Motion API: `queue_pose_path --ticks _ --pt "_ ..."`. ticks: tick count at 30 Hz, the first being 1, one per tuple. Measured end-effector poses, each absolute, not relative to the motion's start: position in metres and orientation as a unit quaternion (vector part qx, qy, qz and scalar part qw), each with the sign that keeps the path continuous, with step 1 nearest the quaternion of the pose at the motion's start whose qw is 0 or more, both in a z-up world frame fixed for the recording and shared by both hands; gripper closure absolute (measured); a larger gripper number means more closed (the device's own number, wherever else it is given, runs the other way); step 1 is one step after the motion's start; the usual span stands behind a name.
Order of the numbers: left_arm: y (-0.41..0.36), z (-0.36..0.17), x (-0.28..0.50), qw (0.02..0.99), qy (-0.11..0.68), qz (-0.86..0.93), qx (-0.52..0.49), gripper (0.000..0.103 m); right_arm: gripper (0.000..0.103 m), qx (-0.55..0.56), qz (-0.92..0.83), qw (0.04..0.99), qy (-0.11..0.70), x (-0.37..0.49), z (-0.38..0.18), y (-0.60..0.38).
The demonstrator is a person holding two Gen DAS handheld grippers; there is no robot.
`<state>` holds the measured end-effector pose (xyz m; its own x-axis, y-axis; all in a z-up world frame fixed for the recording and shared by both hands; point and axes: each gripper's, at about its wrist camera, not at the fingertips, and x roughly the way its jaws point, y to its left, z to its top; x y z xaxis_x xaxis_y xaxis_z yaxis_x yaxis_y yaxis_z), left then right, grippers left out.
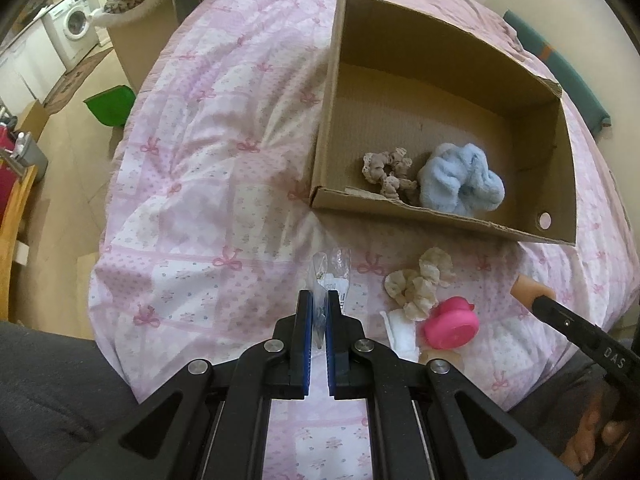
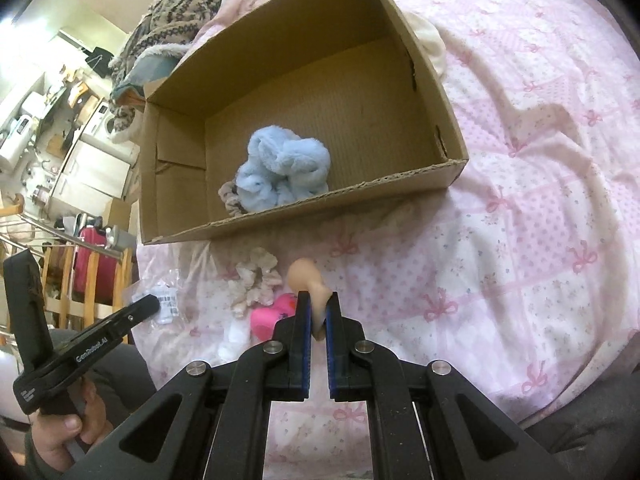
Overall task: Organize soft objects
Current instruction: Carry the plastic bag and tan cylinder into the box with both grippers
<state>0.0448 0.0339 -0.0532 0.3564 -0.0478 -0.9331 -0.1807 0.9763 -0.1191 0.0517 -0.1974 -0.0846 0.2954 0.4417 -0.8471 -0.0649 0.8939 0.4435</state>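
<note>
A cardboard box (image 1: 560, 152) (image 2: 304, 216) lies open on the pink quilt. Inside it rest a fluffy light-blue scrunchie (image 1: 460, 182) (image 2: 284, 170) and a beige lace scrunchie (image 1: 386, 170). In front of the box lie a cream scrunchie (image 1: 420, 284) (image 2: 254, 278) and a pink rubber toy (image 1: 452, 324) (image 2: 272, 314). My left gripper (image 1: 319, 300) is shut on a clear plastic bag (image 1: 332, 268), lifted a little off the quilt. My right gripper (image 2: 318, 300) is shut on a tan squishy toy (image 2: 310, 280) (image 1: 528, 286), held above the quilt near the pink toy.
A white folded piece (image 1: 402, 332) lies beside the pink toy. The pink patterned quilt (image 1: 208, 168) (image 2: 540, 220) covers the bed. Left of the bed are a green bin (image 1: 110, 106), a washing machine (image 1: 74, 24) and wooden furniture (image 2: 92, 280). A patterned knit garment (image 2: 176, 16) lies behind the box.
</note>
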Motion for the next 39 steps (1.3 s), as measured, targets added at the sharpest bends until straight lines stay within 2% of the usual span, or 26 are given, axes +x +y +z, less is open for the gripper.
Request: queue_pose_path --ticks 6,8,16,25,31,39 --pt "0.036 -0.052 0.043 0.817 0.565 0.048 -0.106 0.097 0.095 0.161 0.163 0.793 0.564 0.047 -0.080 -0.192" --pt "0.041 -0.048 0.041 0.811 0.568 0.040 -0.136 0.097 0.095 0.158 0.167 0.796 0.560 0.045 -0.076 -0.191" --pt "0.040 0.010 0.031 0.858 0.498 0.047 -0.115 0.097 0.095 0.144 0.188 0.816 0.527 0.031 -0.038 -0.193" --pt "0.034 0.048 0.056 0.876 0.469 0.020 -0.112 0.097 0.095 0.159 0.223 0.839 0.470 0.046 0.014 -0.201" --pt "0.024 0.056 0.081 0.884 0.458 0.010 -0.090 0.097 0.095 0.164 0.231 0.847 0.450 0.072 0.025 -0.204" --pt "0.011 0.037 0.114 0.882 0.465 -0.002 -0.072 0.097 0.095 0.157 0.222 0.846 0.458 0.103 0.006 -0.202"
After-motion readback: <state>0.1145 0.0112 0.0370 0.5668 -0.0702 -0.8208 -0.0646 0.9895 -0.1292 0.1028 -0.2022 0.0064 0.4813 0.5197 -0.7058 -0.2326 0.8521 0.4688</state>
